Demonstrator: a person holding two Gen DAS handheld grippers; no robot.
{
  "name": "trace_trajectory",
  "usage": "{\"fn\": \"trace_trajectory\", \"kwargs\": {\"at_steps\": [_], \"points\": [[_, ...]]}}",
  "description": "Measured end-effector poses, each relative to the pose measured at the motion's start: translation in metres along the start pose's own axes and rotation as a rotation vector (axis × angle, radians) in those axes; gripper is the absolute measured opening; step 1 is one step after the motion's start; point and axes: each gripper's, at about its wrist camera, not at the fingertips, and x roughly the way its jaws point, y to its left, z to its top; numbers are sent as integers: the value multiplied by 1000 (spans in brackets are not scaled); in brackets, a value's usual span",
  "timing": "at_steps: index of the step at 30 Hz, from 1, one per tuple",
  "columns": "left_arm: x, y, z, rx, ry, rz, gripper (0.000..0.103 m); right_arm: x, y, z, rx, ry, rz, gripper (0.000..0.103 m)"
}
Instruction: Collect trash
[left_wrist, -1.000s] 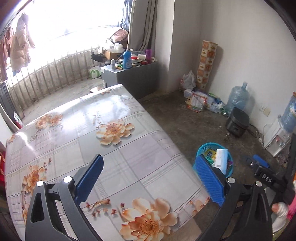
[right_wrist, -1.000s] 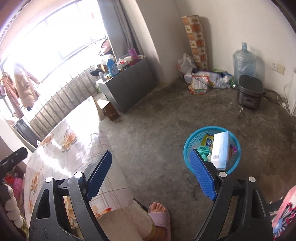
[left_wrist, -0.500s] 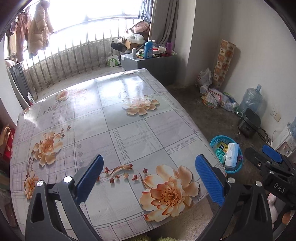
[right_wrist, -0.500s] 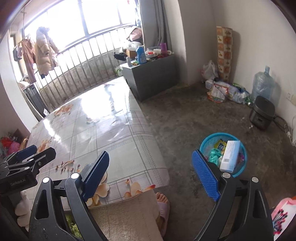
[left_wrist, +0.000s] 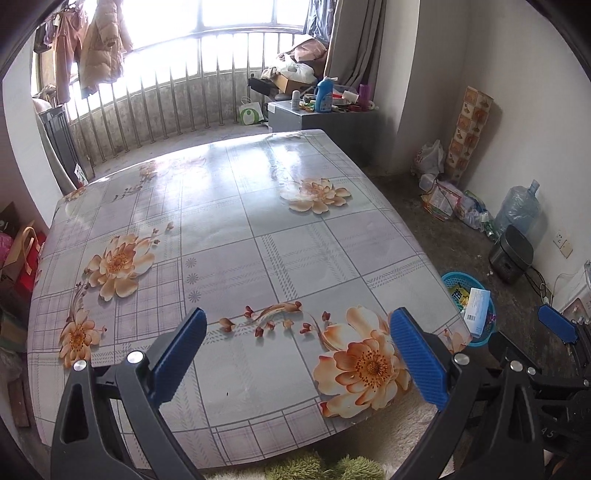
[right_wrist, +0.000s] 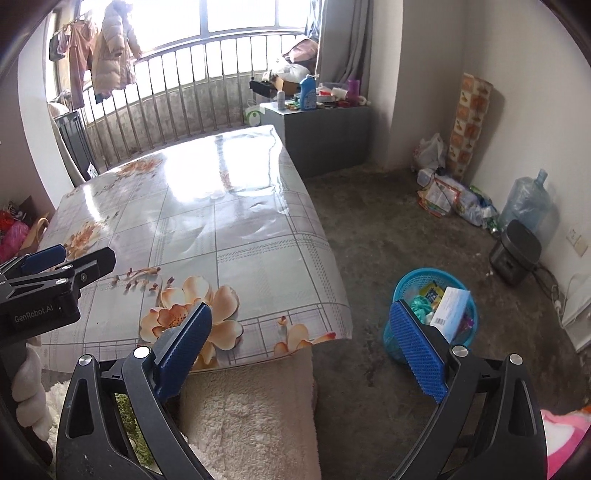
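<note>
A blue mesh trash basket (right_wrist: 400, 291) stands on the floor right of the table, holding a white box (right_wrist: 451, 308) and colourful wrappers. It also shows in the left wrist view (left_wrist: 458, 278). My left gripper (left_wrist: 295, 354) is open and empty above the near edge of the flowered table (left_wrist: 229, 236). My right gripper (right_wrist: 301, 350) is open and empty, hovering off the table's near right corner, left of the basket. The left gripper shows at the left of the right wrist view (right_wrist: 55, 273). No trash shows on the table top.
A grey cabinet (right_wrist: 317, 136) with bottles stands at the back by the railing. Bags and litter (right_wrist: 450, 195), a water jug (right_wrist: 528, 199) and a black cooker (right_wrist: 517, 251) line the right wall. My legs in fluffy fabric (right_wrist: 251, 413) are below.
Both grippers have swung left and pulled back, so the whole table now fills the views. The basket has shifted to the right. Both grippers stayed open.
</note>
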Motion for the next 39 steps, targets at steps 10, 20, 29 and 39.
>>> {"fn": "trace_trajectory", "kwargs": {"at_steps": [10,20,29,39], "points": [[24,-12,-3,38,93,41,97,20,-18,-12,55,96,-47,93],[32,-3,-13,22,134,81,97,26,-14,-29,-37,159,-160,93],[35,-5,-15,33,154,66,97,19,-28,-33,-13,181,-211,93],[36,-9,-16,58,162,59,97,18,-32,-34,-9,180,-227,93]]}}
